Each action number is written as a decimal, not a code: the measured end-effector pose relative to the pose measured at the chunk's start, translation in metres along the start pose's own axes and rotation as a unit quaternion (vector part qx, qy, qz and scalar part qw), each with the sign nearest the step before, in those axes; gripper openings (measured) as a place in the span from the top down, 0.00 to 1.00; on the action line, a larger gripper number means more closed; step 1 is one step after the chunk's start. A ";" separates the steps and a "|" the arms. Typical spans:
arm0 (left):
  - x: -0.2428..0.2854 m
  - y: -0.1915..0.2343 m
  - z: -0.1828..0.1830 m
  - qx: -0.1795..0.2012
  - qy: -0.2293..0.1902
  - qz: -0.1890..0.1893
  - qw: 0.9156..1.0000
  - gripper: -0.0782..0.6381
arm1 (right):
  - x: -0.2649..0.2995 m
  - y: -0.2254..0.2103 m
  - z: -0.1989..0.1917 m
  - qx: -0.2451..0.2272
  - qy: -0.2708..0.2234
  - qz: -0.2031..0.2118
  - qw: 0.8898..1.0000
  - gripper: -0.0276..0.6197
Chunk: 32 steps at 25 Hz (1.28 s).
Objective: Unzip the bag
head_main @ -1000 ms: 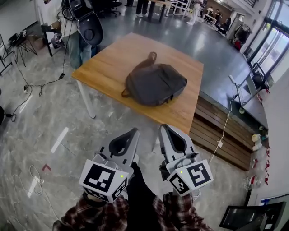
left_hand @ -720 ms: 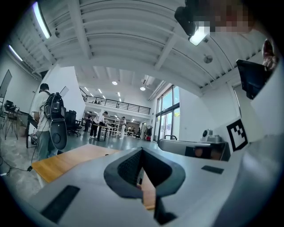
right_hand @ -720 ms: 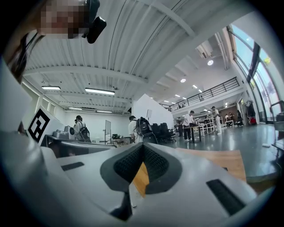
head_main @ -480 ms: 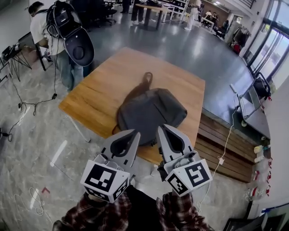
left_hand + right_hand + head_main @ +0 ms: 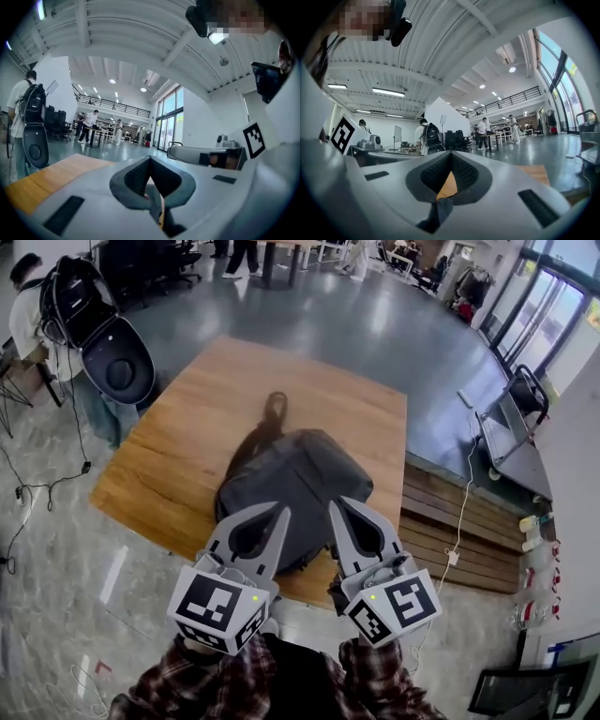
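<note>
A dark grey backpack [image 5: 298, 486] lies flat on the wooden table [image 5: 187, 427], its top strap [image 5: 272, 409] pointing to the far side. Its zip cannot be made out from here. My left gripper [image 5: 281, 509] and right gripper [image 5: 335, 503] are held side by side in front of me, above the bag's near edge in the head view and not touching it. Both stand shut with nothing between the fingers. In the left gripper view the left gripper [image 5: 150, 158] points over the table into the hall. The right gripper [image 5: 451, 153] shows wood through its jaw window.
A person wearing a backpack [image 5: 56, 324] stands by the table's far left corner. Low wooden bench slats [image 5: 459, 531] run along the table's right side, with a cable [image 5: 461, 521] across them. A grey cart [image 5: 511, 427] stands further right. More people and desks are far back.
The table and bag have come nearer and lower in the head view, so the bag now lies just beyond the fingertips. Both grippers keep their pose and stay shut.
</note>
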<state>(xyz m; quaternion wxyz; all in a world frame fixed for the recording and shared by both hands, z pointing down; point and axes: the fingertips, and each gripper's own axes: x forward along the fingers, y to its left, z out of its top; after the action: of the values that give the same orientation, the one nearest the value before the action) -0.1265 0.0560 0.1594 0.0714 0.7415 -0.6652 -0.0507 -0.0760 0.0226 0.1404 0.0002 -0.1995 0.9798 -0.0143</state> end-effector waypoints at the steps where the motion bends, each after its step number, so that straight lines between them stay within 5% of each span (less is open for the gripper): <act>1: 0.010 0.001 0.003 0.001 0.003 -0.013 1.000 0.88 | 0.004 -0.008 0.002 0.001 -0.001 -0.012 1.000 0.94; 9: 0.081 0.012 0.012 0.012 0.024 -0.125 0.992 0.88 | 0.032 -0.062 0.006 0.005 -0.004 -0.122 0.993 0.94; 18: 0.117 -0.010 0.000 0.022 0.053 -0.233 0.971 0.88 | 0.015 -0.095 -0.006 0.009 0.009 -0.233 0.972 0.94; 26: 0.144 -0.033 -0.034 0.028 0.100 -0.258 0.960 0.88 | -0.007 -0.127 -0.043 -0.003 0.093 -0.266 0.959 0.94; 32: 0.168 -0.038 -0.112 0.067 0.188 -0.250 0.947 0.88 | -0.026 -0.154 -0.116 0.036 0.167 -0.264 0.949 0.94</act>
<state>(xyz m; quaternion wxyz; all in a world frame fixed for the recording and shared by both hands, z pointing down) -0.0518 -0.1030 0.2666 0.1299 0.8831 -0.4349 0.1183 0.0077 -0.1059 0.2602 -0.1598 -0.4458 0.8769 -0.0821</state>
